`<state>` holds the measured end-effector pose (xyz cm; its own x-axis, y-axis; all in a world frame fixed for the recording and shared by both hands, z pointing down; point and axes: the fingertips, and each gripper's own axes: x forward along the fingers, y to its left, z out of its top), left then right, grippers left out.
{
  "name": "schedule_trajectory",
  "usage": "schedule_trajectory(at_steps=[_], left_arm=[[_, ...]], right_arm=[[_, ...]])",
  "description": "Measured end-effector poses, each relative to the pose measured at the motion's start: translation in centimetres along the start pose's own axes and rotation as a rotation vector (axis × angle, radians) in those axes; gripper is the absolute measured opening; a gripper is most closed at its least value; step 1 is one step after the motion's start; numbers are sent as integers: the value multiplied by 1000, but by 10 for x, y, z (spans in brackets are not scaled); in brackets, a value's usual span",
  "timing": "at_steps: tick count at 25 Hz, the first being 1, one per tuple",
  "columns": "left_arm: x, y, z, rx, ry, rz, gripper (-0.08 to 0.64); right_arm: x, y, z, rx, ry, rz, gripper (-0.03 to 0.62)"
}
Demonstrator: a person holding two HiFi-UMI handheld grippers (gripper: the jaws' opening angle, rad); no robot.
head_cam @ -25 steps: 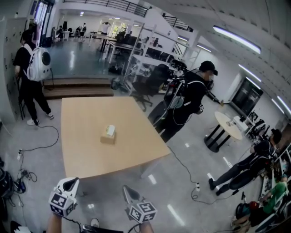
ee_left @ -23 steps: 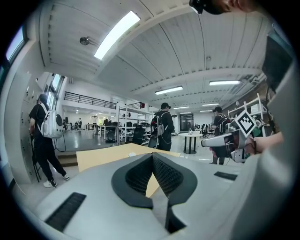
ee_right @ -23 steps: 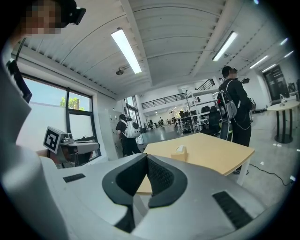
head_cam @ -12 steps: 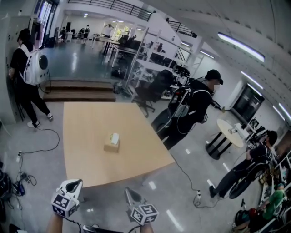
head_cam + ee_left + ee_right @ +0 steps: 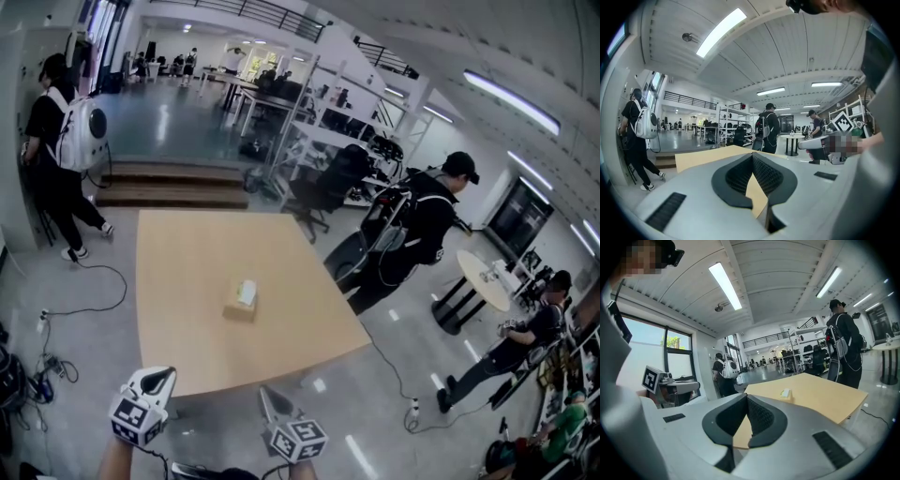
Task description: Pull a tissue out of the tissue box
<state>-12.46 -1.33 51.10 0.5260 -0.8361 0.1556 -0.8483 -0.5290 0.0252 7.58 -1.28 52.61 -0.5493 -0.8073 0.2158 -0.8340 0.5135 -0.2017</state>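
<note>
The tissue box (image 5: 242,300) is tan with a white tissue standing out of its top. It sits near the middle of the light wooden table (image 5: 187,253). Both grippers are held short of the table's near edge, over the floor and far from the box. The left gripper (image 5: 164,374) is shut and empty, with its jaw tips meeting in the left gripper view (image 5: 752,155). The right gripper (image 5: 263,390) is also shut and empty (image 5: 746,396). The right gripper view shows the box (image 5: 786,393) small, beyond the jaws. In the left gripper view the box is hidden.
A person with a white backpack (image 5: 58,141) stands left of the table. A person in black (image 5: 412,234) stands close to its right edge. Cables (image 5: 94,291) lie on the floor. Low steps (image 5: 169,183) and an office chair (image 5: 319,187) are beyond, with a round table (image 5: 483,272) at right.
The table and tissue box have drawn nearer and lower in the head view as both grippers moved toward the table. Both stay shut. The person in black has shifted right.
</note>
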Motion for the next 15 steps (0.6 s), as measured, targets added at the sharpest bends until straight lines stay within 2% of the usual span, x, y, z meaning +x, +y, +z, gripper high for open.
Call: schedule_trajectory(at_steps=[15], left_arm=[[32, 24, -3, -2, 18, 7, 8]], right_arm=[[36, -24, 9, 3, -6, 0, 11]])
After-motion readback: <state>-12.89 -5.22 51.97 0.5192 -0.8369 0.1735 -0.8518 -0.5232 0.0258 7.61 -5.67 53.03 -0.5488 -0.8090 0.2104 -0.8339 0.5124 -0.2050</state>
